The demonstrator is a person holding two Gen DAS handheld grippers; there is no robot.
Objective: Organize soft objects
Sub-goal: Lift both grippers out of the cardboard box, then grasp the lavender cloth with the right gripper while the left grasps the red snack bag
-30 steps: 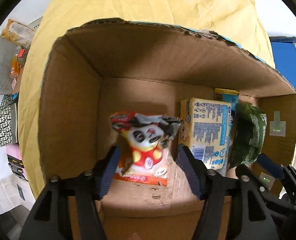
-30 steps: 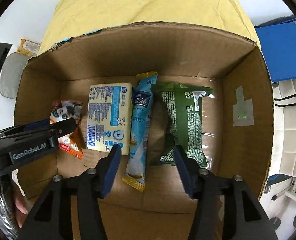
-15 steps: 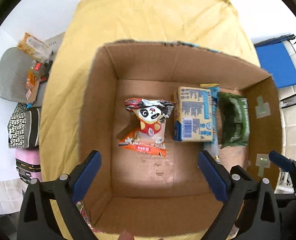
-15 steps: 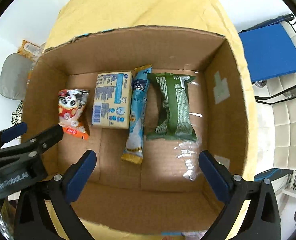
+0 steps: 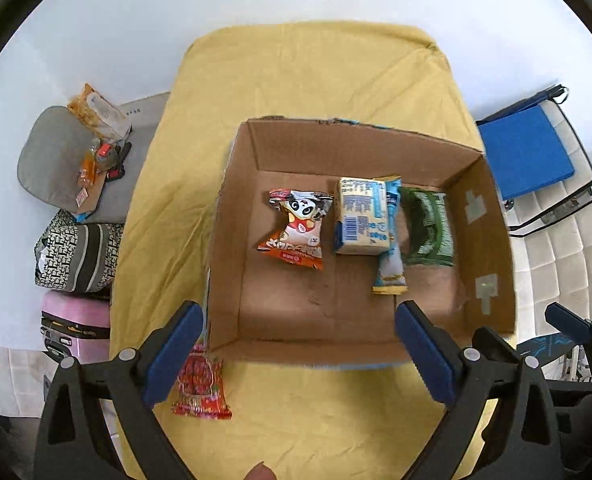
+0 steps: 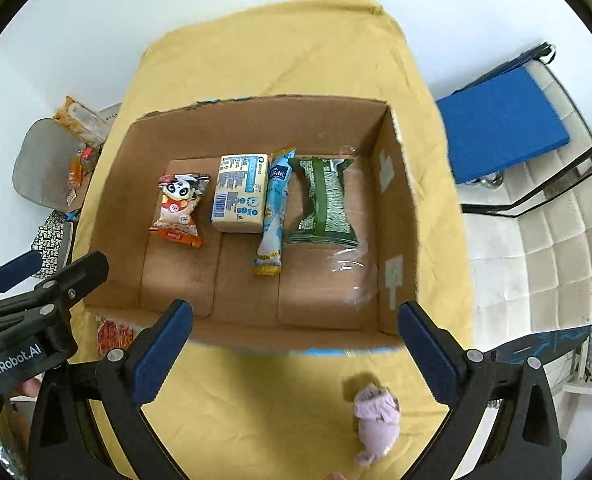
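Note:
An open cardboard box stands on a yellow cloth. Inside lie a panda snack bag, a pale yellow pack, a light blue stick pack and a green bag. A red snack packet lies outside the box's near left corner. A small pink soft object lies on the cloth in front of the box. My left gripper and right gripper are both open, empty, held above the box's near edge.
The yellow cloth covers the table. At the left are a grey chair with snack packets, a patterned bag and a pink suitcase. At the right is a white chair with a blue pad.
Both grippers opened wide and pulled up and back out of the box. The panda bag stays on the box floor. The red packet and the pink object came into view.

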